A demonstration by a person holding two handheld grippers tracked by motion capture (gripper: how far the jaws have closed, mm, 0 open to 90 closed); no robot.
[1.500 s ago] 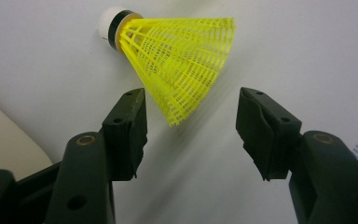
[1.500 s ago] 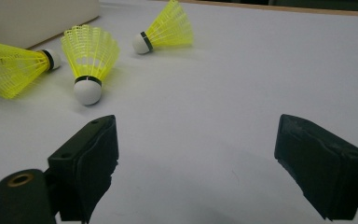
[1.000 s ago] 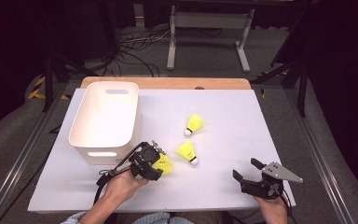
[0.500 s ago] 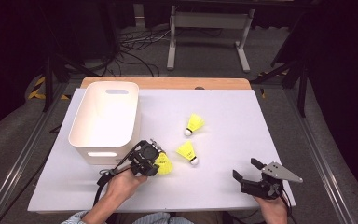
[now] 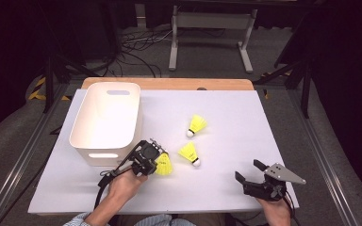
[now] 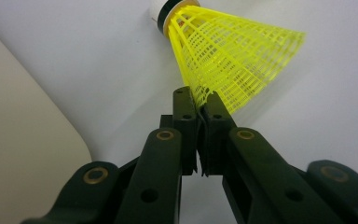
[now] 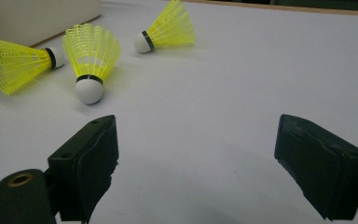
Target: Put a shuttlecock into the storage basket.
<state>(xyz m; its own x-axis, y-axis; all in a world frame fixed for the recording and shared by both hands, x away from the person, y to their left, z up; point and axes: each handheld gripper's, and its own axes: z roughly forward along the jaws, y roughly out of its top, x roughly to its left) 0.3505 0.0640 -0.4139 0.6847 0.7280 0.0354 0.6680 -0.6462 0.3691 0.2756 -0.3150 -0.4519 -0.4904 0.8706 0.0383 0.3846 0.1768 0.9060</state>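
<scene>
Three yellow shuttlecocks with white cork heads lie on the white table. My left gripper (image 5: 159,160) (image 6: 198,100) has just been closing and is now shut on the skirt rim of the nearest shuttlecock (image 5: 164,165) (image 6: 233,56), right beside the bin's front corner. A second shuttlecock (image 5: 189,153) (image 7: 91,51) lies just to its right, and a third (image 5: 197,125) (image 7: 168,28) lies farther back. My right gripper (image 5: 248,171) (image 7: 198,140) rests open near the front right of the table, nothing between its fingers, pointing toward the shuttlecocks.
A white plastic bin (image 5: 108,117) (image 6: 23,154) stands at the left of the table, its inside bare. The white table sheet (image 5: 245,117) stretches wide at the right and back. A wooden edge runs along the far side.
In the high view both hands and all three shuttlecocks stay where they were; no clear shift shows at the left gripper's jaws.
</scene>
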